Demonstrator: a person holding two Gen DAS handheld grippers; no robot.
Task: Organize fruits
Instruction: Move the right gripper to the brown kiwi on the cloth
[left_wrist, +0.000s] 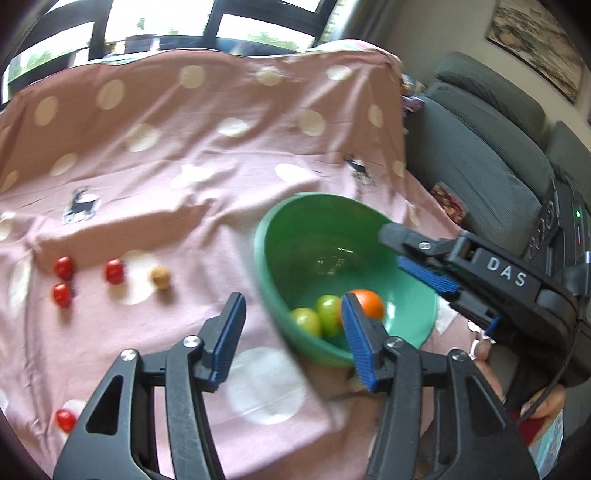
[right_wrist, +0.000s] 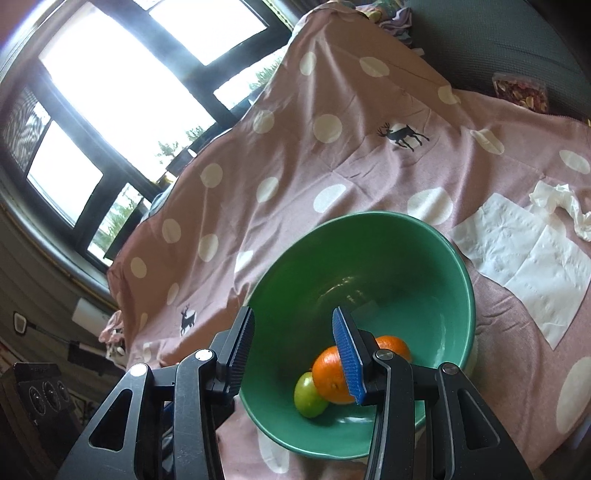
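Note:
A green bowl (left_wrist: 317, 236) sits on the pink dotted cloth and holds two green fruits (left_wrist: 306, 320) and an orange (left_wrist: 367, 303). In the right wrist view the bowl (right_wrist: 369, 251) holds an orange (right_wrist: 328, 373) and a green fruit (right_wrist: 308, 395). Small red fruits (left_wrist: 114, 271) and a tan nut-like fruit (left_wrist: 161, 277) lie on the cloth to the left. My left gripper (left_wrist: 293, 334) is open and empty, straddling the bowl's near rim. My right gripper (right_wrist: 293, 350) is open and empty over the bowl; it also shows in the left wrist view (left_wrist: 413, 254).
White paper napkins (right_wrist: 524, 254) lie right of the bowl. A grey sofa (left_wrist: 480, 155) stands at the right. Another red fruit (left_wrist: 64, 420) lies near the cloth's front left. Windows are behind the cloth.

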